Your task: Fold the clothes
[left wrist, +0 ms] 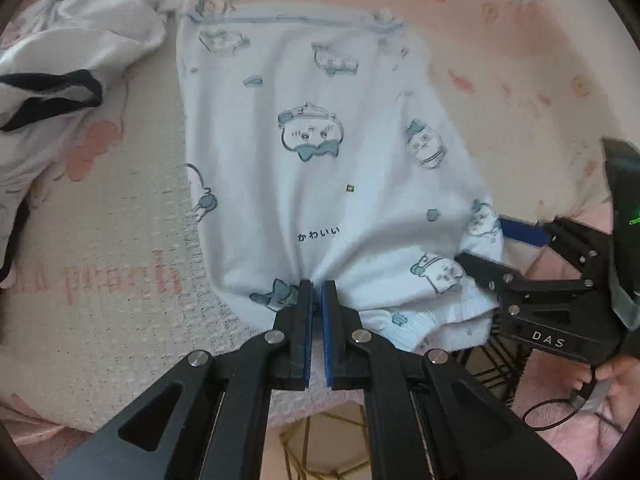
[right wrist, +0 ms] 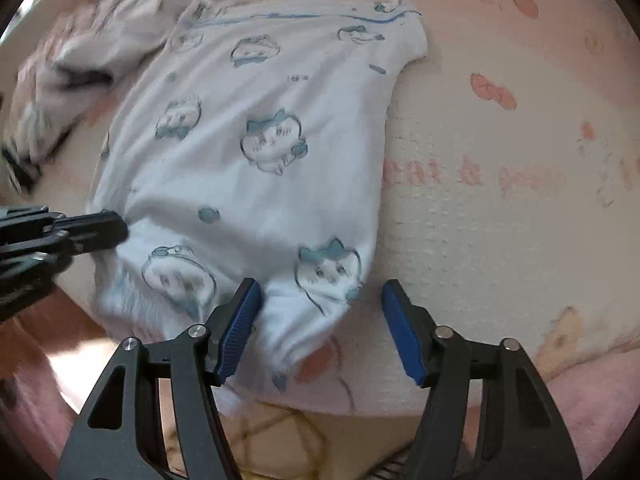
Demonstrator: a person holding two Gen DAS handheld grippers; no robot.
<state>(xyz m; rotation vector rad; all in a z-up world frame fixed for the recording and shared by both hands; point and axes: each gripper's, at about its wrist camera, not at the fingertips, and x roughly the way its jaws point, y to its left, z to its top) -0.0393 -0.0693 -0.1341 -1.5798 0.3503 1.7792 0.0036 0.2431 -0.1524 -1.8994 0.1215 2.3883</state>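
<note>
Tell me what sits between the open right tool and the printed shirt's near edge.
Nothing visible does. The right tool is open with the printed shirt's near edge already between its fingers. The left tool is shut on the same edge further along. The white-and-black garment lies off to the far side.

Left claw (left wrist: 317, 296): black angular linkage, blue ribbed pads, silver screw heads. Right claw (right wrist: 322, 320): same build; housing marked "DAS", green LED, thin black cable.

The left tool (left wrist: 317, 286) is pinched nearly closed on fabric, while the right tool (right wrist: 322, 300) is spread wide.
</note>
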